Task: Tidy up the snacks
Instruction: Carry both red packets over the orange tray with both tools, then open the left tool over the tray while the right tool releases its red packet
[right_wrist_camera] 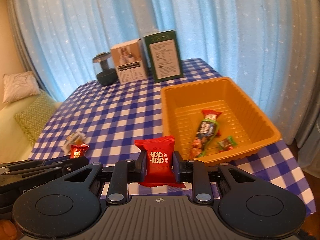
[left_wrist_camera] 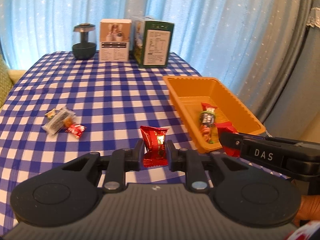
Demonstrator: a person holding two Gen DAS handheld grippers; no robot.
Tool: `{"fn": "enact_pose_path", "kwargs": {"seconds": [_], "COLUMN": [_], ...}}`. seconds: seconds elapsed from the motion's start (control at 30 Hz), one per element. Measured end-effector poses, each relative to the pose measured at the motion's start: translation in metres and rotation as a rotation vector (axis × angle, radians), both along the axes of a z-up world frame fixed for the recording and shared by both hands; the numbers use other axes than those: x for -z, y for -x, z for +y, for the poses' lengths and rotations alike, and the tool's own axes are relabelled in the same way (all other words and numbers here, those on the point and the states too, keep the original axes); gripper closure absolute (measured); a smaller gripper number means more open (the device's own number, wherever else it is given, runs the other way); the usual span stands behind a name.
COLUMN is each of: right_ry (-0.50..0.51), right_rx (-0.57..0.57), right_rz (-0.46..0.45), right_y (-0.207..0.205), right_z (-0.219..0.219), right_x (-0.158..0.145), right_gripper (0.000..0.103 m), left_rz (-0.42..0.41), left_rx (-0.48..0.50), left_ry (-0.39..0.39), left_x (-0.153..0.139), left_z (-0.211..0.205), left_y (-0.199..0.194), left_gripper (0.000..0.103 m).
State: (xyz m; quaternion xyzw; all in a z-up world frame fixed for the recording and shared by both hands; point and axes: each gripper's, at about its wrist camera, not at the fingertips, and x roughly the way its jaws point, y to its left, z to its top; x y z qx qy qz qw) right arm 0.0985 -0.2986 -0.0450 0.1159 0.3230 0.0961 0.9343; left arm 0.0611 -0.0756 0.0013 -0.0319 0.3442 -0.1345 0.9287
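My left gripper (left_wrist_camera: 155, 152) is shut on a red snack packet (left_wrist_camera: 155, 140) held above the checked tablecloth. My right gripper (right_wrist_camera: 159, 166) is shut on a red packet with white characters (right_wrist_camera: 158, 160), just in front of the orange tray (right_wrist_camera: 170, 108). The tray (left_wrist_camera: 180, 92) holds a long green-and-red snack bar (right_wrist_camera: 205, 135) and a small green candy (right_wrist_camera: 227, 144). The right gripper also shows in the left wrist view (left_wrist_camera: 226, 142) at the tray's near corner. A small pile of loose snacks (left_wrist_camera: 60, 120) with a red candy (left_wrist_camera: 76, 130) lies on the cloth at left.
Two upright boxes, white (left_wrist_camera: 115, 40) and green (left_wrist_camera: 156, 42), and a dark lamp-like jar (left_wrist_camera: 84, 42) stand at the table's far edge before blue curtains. A sofa with cushions (right_wrist_camera: 30, 116) is left of the table. The table's right edge is close behind the tray.
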Motion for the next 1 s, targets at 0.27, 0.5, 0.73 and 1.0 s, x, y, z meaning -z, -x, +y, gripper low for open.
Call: {"fn": "enact_pose_path", "kwargs": {"seconds": [0.27, 0.5, 0.73, 1.0], "right_ry": [-0.005, -0.007, 0.011, 0.031], "right_rx": [0.062, 0.110, 0.132, 0.130], "right_rz": [-0.005, -0.014, -0.017, -0.009], "right_y": [-0.008, -0.017, -0.029, -0.047], "right_z": [-0.032, -0.063, -0.088, -0.103], "right_x": [-0.006, -0.016, -0.021, -0.019], "right_gripper": [0.076, 0.076, 0.076, 0.076], "left_rz": [-0.008, -0.011, -0.009, 0.009], "left_rx": [0.068, 0.113, 0.160, 0.188], "left_ry": [0.002, 0.001, -0.010, -0.007], "left_x": [-0.006, -0.010, -0.008, -0.002], "left_z": [-0.034, -0.060, -0.086, -0.105], "left_y": [-0.014, -0.028, -0.042, -0.059], "left_gripper": [0.083, 0.083, 0.083, 0.083]}}
